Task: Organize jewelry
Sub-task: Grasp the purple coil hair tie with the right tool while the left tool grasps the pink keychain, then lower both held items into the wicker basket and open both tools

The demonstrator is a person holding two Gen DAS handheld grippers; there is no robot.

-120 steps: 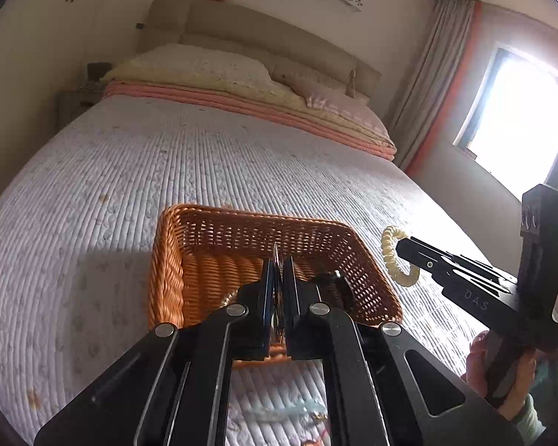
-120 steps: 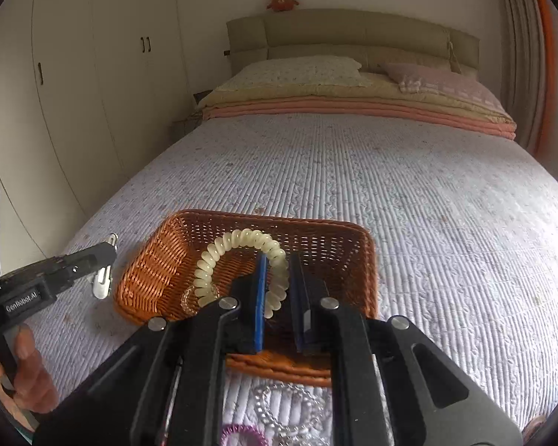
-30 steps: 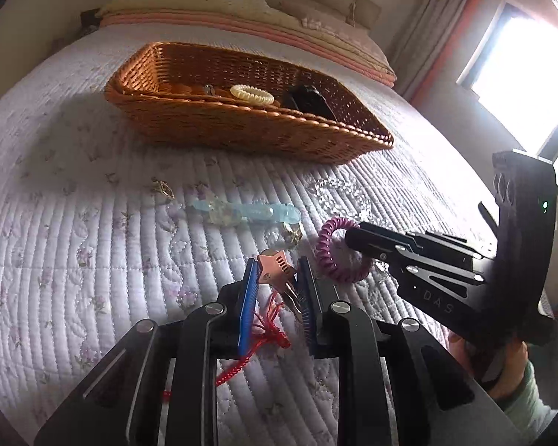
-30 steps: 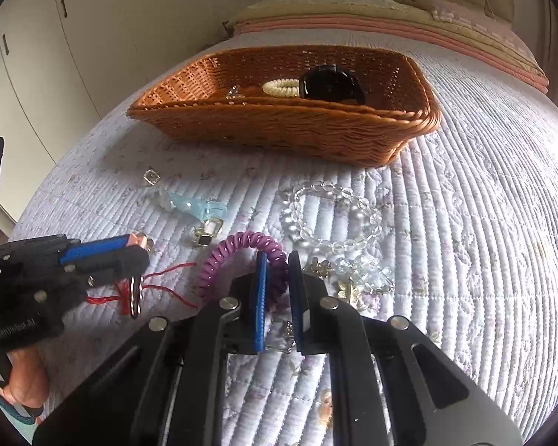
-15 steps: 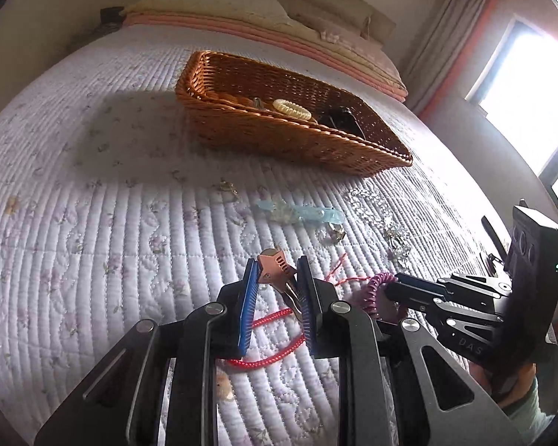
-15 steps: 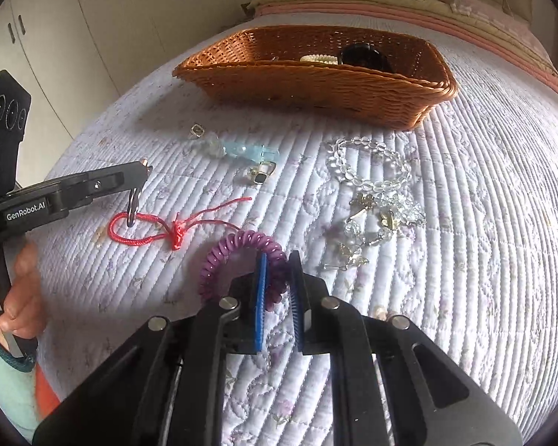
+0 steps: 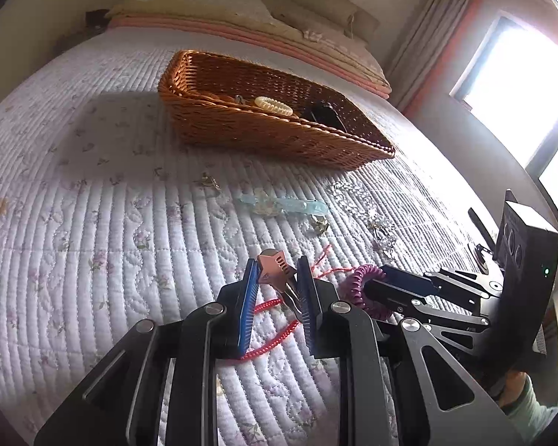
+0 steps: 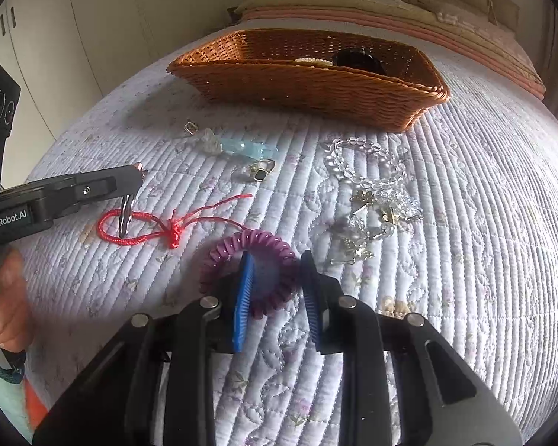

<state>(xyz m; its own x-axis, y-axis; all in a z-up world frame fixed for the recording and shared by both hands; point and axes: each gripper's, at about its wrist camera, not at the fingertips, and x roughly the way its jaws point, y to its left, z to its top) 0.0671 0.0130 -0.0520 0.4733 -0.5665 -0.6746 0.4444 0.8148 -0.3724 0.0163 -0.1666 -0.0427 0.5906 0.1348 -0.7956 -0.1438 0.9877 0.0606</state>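
Note:
A wicker basket [image 7: 264, 130] [image 8: 316, 81] stands on the bed and holds a cream coil bracelet [image 7: 273, 105] and a black watch [image 8: 359, 60]. My left gripper [image 7: 277, 271] [image 8: 139, 173] is shut on a copper star hair clip [image 7: 275, 265], which hangs over a red cord bracelet [image 8: 141, 228]. My right gripper [image 8: 277, 271] [image 7: 381, 284] has its jaws apart around a purple coil hair tie [image 8: 251, 256] lying on the quilt.
Loose on the quilt lie a pale blue crystal piece [image 8: 241, 146], a dark-stoned ring [image 8: 260, 173], a small buckle charm [image 8: 190, 127], a clear bead bracelet [image 8: 364, 165] and a tangle of clear and gold charms [image 8: 381, 215]. White wardrobes [image 8: 55, 18] stand on the left.
My right gripper's jaws have opened, letting go of the purple hair tie on the quilt. My left gripper still holds the star clip; both views rose slightly.

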